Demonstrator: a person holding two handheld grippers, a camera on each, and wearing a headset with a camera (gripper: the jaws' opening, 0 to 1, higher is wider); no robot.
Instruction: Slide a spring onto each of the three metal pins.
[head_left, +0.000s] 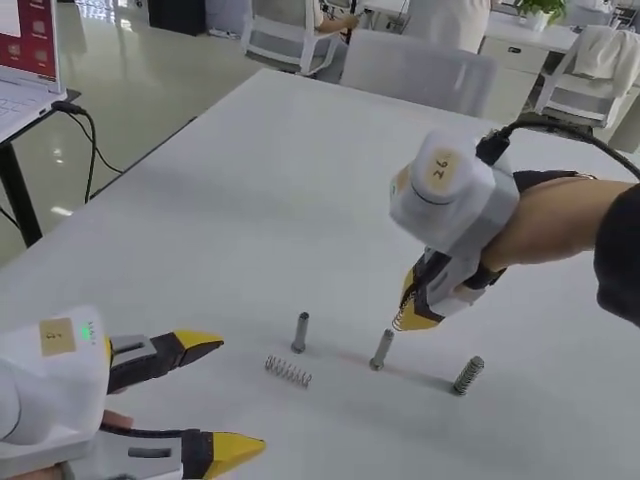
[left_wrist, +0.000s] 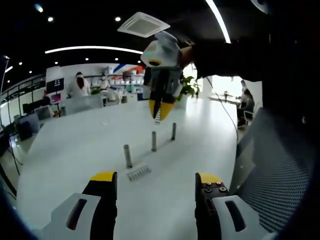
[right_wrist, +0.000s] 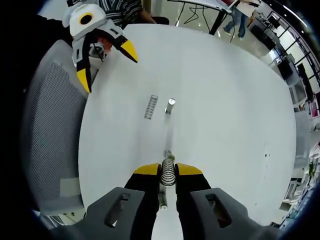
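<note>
Right gripper view is showing the right tool (right_wrist: 168, 170) pinching a spring (right_wrist: 168, 177), roughly upright. Head view is showing the bare middle pin (head_left: 381, 350) standing just below the spring's lower end, slightly leftward. The left tool (head_left: 235, 395) is gaping wide, farther off.

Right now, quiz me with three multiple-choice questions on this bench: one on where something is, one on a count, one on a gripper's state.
1. Where is the loose spring? A) lying flat on the table B) threaded on a pin C) down on the floor
2. How many pins carry a spring? A) none B) one C) three
3. The left gripper has its jaws: A) shut on a spring B) shut on a pin C) open

1 A: it lies beside the bare pin.
2 B: coils wrap the end pin alone; the right gripper grips a second spring, not yet on.
3 C: a wide empty gap parts them.
</note>
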